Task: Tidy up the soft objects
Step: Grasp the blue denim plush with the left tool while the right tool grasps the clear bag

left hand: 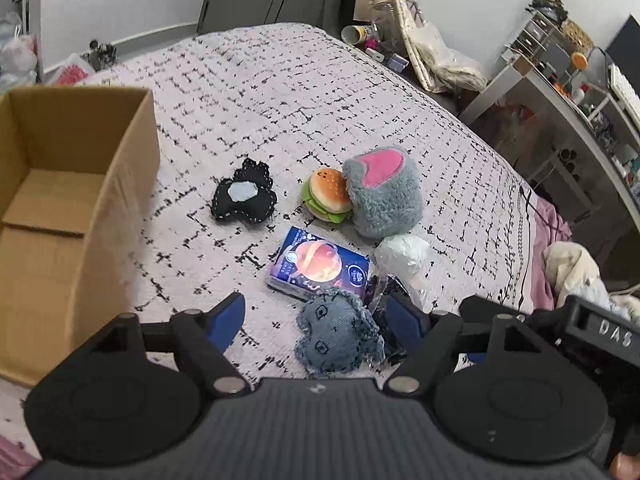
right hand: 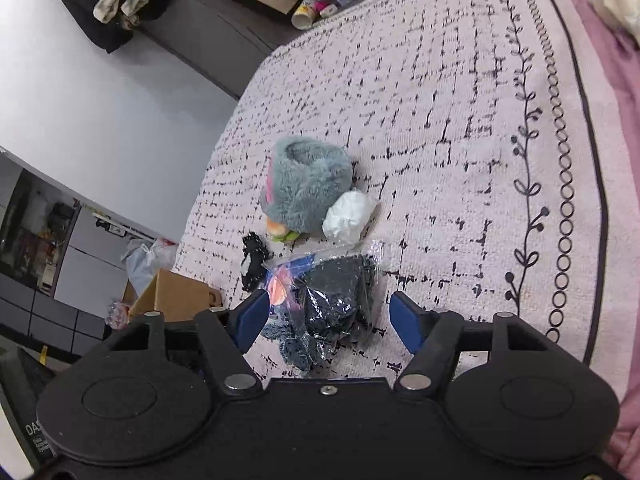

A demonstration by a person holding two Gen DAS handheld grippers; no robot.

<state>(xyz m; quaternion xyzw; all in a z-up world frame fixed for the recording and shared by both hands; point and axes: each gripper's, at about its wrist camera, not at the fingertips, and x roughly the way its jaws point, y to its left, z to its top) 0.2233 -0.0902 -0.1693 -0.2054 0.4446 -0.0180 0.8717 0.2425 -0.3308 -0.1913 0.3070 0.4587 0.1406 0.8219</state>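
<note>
**Soft things clustered mid-bed, open box to the left**

Spread across a pale pink bed cover with a black broken-line grid. Open brown cardboard box standing at the left, empty inside as far as seen, well apart from the cluster. Grey fluffy plush with a pink patch lying farthest out, touching a small plush hamburger. Blue printed tissue pack nearer, a white crumpled wad just beside it. Black stitched fabric piece with a pale centre off toward the box. Frayed blue denim pouch nearest, lying straight ahead between the blue pads of the left gripper, long axis roughly along the jaws' reach; jaws spread wide, gripping nothing. Dark fabric in a clear plastic bag centred ahead of the right gripper, jaws likewise wide and empty. Both grippers near their own targets, judged ready to close. Open cover leftward toward the box; bed's bordered edge on the right.
</note>
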